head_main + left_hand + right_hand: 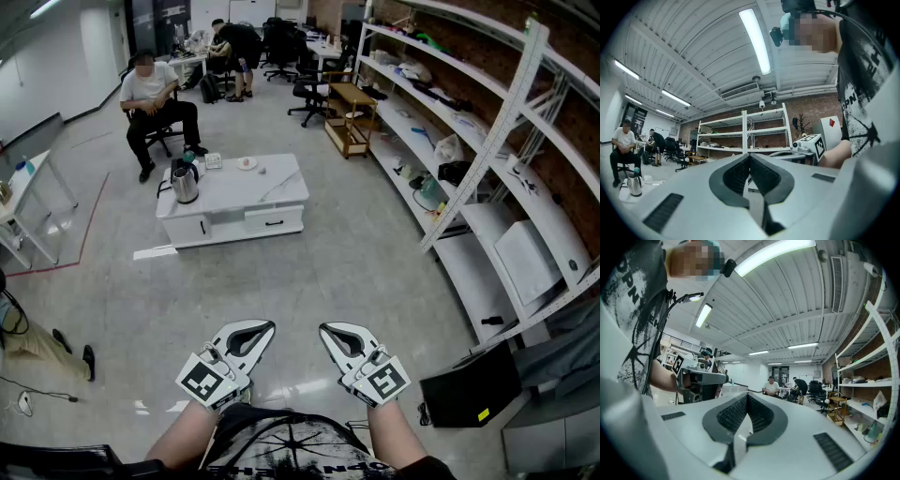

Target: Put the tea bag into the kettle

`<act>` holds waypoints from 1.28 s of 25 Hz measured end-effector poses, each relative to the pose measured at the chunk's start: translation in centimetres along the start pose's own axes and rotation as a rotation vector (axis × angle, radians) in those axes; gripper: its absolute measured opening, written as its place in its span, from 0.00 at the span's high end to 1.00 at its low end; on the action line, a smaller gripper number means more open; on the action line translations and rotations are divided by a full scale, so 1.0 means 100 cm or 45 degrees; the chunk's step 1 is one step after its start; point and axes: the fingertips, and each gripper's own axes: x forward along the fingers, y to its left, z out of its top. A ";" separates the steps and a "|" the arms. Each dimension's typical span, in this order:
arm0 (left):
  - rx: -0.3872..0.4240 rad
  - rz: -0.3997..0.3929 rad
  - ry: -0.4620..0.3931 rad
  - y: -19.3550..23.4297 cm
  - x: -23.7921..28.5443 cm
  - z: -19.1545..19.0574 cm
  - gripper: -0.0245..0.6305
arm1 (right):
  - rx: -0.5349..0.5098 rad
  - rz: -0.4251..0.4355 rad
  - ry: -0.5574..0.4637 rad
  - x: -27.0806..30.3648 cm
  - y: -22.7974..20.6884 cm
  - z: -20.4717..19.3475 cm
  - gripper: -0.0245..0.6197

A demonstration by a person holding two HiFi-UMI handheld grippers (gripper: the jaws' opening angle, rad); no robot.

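Where the grippers hang: at the near edge, side by side over bare floor (309,272), level, tips pointing to the far side.
Left gripper (263,327): jaws pressed together with nothing between them. In its own view the left gripper (750,157) shows its ribbed pads meeting at a peak.
Right gripper (327,329): jaws pressed together too, and nothing in them. In its own view the right gripper (746,397) shows tips that touch. It sits just right of the left one, not touching it.
Kettle (185,184): steel with a black handle, upright on the left end of the table, well apart from both grippers. The kettle (634,184) also shows small at the left of the left gripper view.
Tea bag: cannot be picked out. A few pale items, too small to name, lie on the table's far side, right of the kettle.
Table (277,190): low, white, with drawers, mid-floor, far from the grippers.
Person (153,101): seated beyond the table's left end, in a white top and dark trousers.
Shelves (487,150): white racks along the brick wall on the right, holding mixed goods.
Box (469,385): black, on the floor at near right, beside the shelves.
Cart (351,114): wooden, far right, by the shelves.
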 end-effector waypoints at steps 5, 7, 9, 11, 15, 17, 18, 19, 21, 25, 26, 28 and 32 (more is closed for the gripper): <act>0.001 -0.005 -0.013 -0.001 0.001 0.008 0.95 | -0.003 -0.017 0.027 0.001 -0.006 -0.004 0.95; 0.009 -0.007 -0.029 -0.003 0.002 0.018 0.95 | -0.001 -0.015 0.021 0.001 -0.005 -0.002 0.95; 0.022 -0.007 -0.031 -0.004 0.003 0.023 0.95 | 0.004 -0.021 0.028 0.001 -0.004 -0.003 0.95; 0.027 -0.010 -0.027 -0.005 0.002 0.021 0.95 | 0.011 -0.034 0.022 -0.001 -0.006 -0.003 0.95; 0.022 -0.004 -0.008 -0.008 -0.001 0.015 0.95 | 0.026 -0.060 0.011 -0.004 -0.008 -0.002 0.95; 0.026 -0.002 0.006 -0.007 -0.002 0.012 0.95 | 0.010 -0.071 0.023 -0.003 -0.009 -0.003 0.95; 0.022 -0.004 0.015 -0.008 -0.002 0.008 0.95 | 0.007 -0.071 0.025 -0.004 -0.009 -0.003 0.95; 0.016 -0.007 0.020 -0.009 -0.003 0.006 0.95 | 0.006 -0.071 0.024 -0.005 -0.008 -0.002 0.95; 0.014 -0.007 0.023 -0.010 -0.003 0.006 0.95 | 0.004 -0.068 0.013 -0.007 -0.007 0.000 0.95; 0.019 -0.018 0.020 -0.014 0.000 0.011 0.95 | -0.004 -0.045 -0.026 -0.008 -0.001 0.006 0.95; 0.020 -0.020 0.018 -0.014 0.001 0.013 0.95 | -0.006 -0.045 -0.017 -0.008 -0.001 0.004 0.95; 0.020 -0.021 0.014 -0.014 0.003 0.016 0.95 | -0.008 -0.048 0.013 -0.009 -0.002 0.000 0.95; 0.025 -0.006 0.011 -0.013 0.005 0.017 0.95 | -0.011 -0.055 0.003 -0.011 -0.003 -0.001 0.95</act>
